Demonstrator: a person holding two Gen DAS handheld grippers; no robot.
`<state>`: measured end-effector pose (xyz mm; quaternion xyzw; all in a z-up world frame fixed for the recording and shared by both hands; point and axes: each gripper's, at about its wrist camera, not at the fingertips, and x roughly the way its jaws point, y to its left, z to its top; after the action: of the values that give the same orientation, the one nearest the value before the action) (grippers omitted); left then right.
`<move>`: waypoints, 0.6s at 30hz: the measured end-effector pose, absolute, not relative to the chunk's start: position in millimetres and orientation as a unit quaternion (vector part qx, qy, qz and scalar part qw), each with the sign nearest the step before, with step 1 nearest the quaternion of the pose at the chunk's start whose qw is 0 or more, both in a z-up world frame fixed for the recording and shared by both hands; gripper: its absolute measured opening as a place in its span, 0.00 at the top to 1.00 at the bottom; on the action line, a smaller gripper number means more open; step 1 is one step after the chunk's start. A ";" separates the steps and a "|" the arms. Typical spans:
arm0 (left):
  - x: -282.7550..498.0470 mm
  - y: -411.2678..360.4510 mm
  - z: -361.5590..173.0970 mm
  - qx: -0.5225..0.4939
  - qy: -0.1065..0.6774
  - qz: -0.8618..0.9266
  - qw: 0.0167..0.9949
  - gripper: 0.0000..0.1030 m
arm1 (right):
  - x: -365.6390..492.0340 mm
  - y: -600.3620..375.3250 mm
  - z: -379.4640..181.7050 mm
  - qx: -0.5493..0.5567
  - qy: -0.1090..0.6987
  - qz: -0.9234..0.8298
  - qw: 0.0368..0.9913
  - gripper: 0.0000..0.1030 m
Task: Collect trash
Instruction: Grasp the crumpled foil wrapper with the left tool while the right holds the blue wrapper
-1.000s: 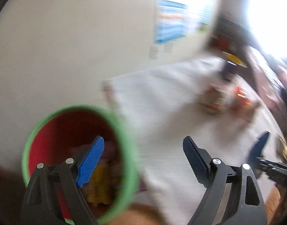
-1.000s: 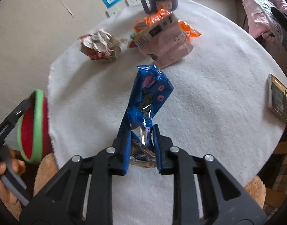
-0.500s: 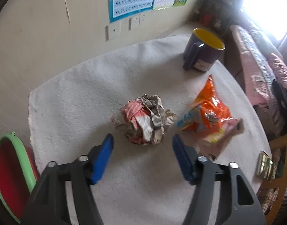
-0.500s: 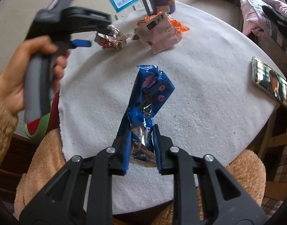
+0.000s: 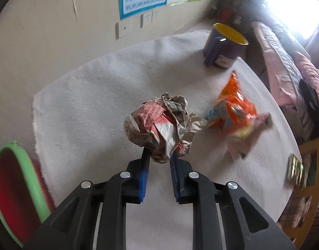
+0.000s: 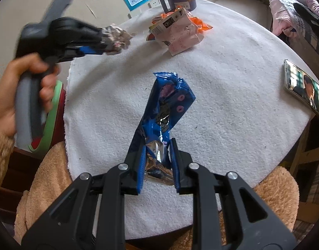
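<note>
A crumpled red-and-brown paper ball [image 5: 161,125] sits between the blue pads of my left gripper [image 5: 159,156], which is shut on it above the white cloth. The right wrist view shows that same left gripper [image 6: 103,41] at upper left, gripping the paper ball [image 6: 115,35]. My right gripper [image 6: 158,145] is shut on a blue snack wrapper [image 6: 167,108] that sticks up over the cloth. An orange snack bag [image 5: 232,108] and a pink wrapper [image 6: 180,37] lie further back on the table. A red bin with a green rim [image 5: 15,189] stands at the table's left edge.
A purple mug with yellow inside [image 5: 224,45] stands at the back of the round table [image 6: 232,104]. A phone [image 6: 303,87] lies at the right edge. A hand [image 6: 24,87] holds the left gripper's handle. Beige wall and posters rise behind; bedding sits at right.
The left gripper swung from over the bin to the paper ball, and its jaws closed on it. The right gripper kept still with the blue wrapper.
</note>
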<state>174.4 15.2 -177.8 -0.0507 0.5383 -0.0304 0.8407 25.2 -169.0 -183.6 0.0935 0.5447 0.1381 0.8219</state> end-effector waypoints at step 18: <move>34.8 61.9 -162.7 -0.058 0.509 -0.022 0.859 0.83 | 28.5 -160.4 -184.9 0.067 0.557 0.122 0.819 0.79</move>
<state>34.8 61.9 -162.7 -0.0576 0.5089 -0.0219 0.8586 28.5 -160.4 -184.9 0.0673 0.5571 0.1224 0.8186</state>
